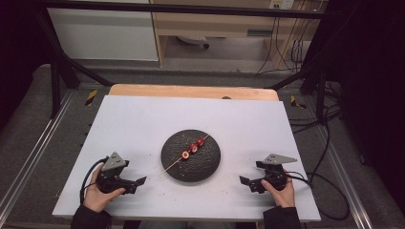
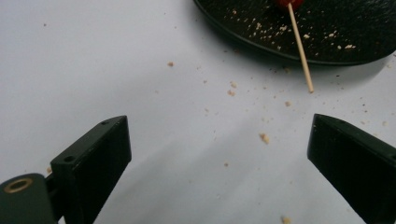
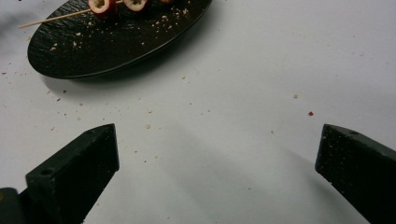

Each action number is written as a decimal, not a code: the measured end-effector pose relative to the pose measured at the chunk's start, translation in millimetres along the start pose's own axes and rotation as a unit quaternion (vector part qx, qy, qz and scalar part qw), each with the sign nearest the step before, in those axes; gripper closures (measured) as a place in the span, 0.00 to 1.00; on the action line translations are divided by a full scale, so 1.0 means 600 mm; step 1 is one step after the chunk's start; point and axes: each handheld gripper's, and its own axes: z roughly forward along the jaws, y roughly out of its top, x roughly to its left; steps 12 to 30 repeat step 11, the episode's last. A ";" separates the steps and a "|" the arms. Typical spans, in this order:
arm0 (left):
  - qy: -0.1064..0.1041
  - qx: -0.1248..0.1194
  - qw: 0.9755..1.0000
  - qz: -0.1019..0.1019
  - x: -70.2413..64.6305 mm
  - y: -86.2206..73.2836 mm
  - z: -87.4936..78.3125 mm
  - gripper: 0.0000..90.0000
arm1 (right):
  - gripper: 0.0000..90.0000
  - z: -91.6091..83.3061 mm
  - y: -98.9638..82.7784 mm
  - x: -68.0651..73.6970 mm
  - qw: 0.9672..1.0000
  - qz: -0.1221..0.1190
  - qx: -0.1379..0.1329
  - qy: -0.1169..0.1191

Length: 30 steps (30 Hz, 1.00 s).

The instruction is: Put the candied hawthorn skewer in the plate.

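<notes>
Lying across the black plate (image 1: 176,167), the skewer (image 1: 186,153) runs on a diagonal: its fruit-bearing end points toward the far right of the table, and its bare wooden end juts past the plate's near-left rim over the white tabletop (image 1: 143,119). Three red fruit pieces (image 1: 193,147) sit threaded along its middle. That bare tip is the part closest to either hand, and it points toward the left gripper (image 1: 138,182); in the left gripper view the stick end (image 2: 306,79) lies ahead and somewhat right of the gap between the widely parted, empty jaws. The right gripper (image 1: 246,183) rests on the opposite side of the plate, jaws likewise spread wide with nothing between them, facing the skewer's side rather than an end. Crumbs (image 2: 264,137) dot the surface; whether the tip touches the table is hard to tell.
</notes>
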 end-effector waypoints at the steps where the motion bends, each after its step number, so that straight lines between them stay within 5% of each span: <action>1: 0.001 0.000 1.000 -0.002 0.002 -0.004 0.000 0.06 | 0.01 0.000 0.000 0.000 1.000 0.000 0.001 0.000; 30: 0.008 0.007 1.000 -0.004 0.013 -0.013 0.002 0.06 | 0.01 0.002 -0.001 0.000 1.000 0.001 0.006 -0.001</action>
